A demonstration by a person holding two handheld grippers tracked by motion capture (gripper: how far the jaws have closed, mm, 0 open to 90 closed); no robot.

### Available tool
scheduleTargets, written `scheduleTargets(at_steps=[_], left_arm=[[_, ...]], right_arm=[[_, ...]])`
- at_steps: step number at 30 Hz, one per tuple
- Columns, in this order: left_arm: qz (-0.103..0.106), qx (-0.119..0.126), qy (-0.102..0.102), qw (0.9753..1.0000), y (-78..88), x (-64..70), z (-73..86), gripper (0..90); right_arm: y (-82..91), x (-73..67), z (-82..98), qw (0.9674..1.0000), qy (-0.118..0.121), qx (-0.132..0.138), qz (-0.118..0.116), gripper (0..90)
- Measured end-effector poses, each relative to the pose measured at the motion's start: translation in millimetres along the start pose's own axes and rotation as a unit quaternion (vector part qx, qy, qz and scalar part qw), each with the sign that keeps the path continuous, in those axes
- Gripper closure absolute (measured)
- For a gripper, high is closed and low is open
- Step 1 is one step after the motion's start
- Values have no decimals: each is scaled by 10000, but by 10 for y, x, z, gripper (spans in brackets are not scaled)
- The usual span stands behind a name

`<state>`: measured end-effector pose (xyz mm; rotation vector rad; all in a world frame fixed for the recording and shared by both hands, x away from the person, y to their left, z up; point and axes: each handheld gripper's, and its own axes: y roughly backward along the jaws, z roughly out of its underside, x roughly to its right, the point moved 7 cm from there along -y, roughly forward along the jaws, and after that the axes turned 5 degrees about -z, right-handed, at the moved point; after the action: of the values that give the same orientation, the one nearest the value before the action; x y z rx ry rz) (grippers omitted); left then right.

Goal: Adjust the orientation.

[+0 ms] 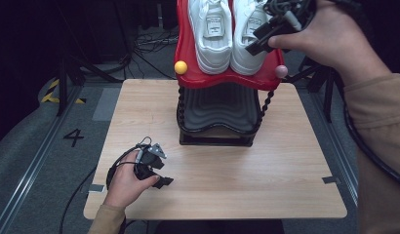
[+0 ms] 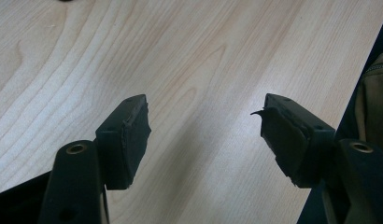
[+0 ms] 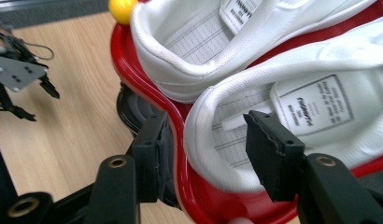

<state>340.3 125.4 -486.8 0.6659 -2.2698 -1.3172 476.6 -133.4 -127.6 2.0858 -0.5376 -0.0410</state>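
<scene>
Two white shoes sit side by side on the red top shelf [image 1: 188,58] of a small rack at the far middle of the wooden table [image 1: 286,161]: the left shoe [image 1: 210,34] and the right shoe [image 1: 247,44], heels toward the person. The rack has two levels that I can count, the red one above and a dark ribbed shelf [image 1: 220,105] below, joined by two twisted black posts; a yellow ball [image 1: 181,67] caps the near left corner and a pinkish ball [image 1: 281,71] the near right one. Two grippers are in play. The right gripper [image 3: 206,154], held high in the right hand [image 1: 320,34], is spread wide around the heel of the right shoe: one jaw hangs outside the red rim, the other is inside the shoe's opening, and neither seems pressed against the heel. The left gripper [image 2: 203,135] rests low on the near left part of the table in the left hand [image 1: 125,183], its jaws wide apart over bare wood with nothing between them. The toes of both shoes run off the top of the high view, so their fronts cannot be seen. The labels on the tongues are too small to read. Cables and stands on the dark floor beyond the table are hard to make out.
</scene>
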Motion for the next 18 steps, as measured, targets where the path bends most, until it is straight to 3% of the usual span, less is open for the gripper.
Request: scheduleTargets(at_steps=[1,8,18], left_arm=[[-13,19,-15,10000,0,1,-3,333],[-17,-12,-42,10000,-2,31,-14,333],[-5,13,-138,9999,-9,25,-130,332]], right_arm=[[101,-39,41,9999,-36,111,-51,487],[301,-120,276,9999,-61,149,-57,472],[441,-201,720,9998,-155,28,-134,451]])
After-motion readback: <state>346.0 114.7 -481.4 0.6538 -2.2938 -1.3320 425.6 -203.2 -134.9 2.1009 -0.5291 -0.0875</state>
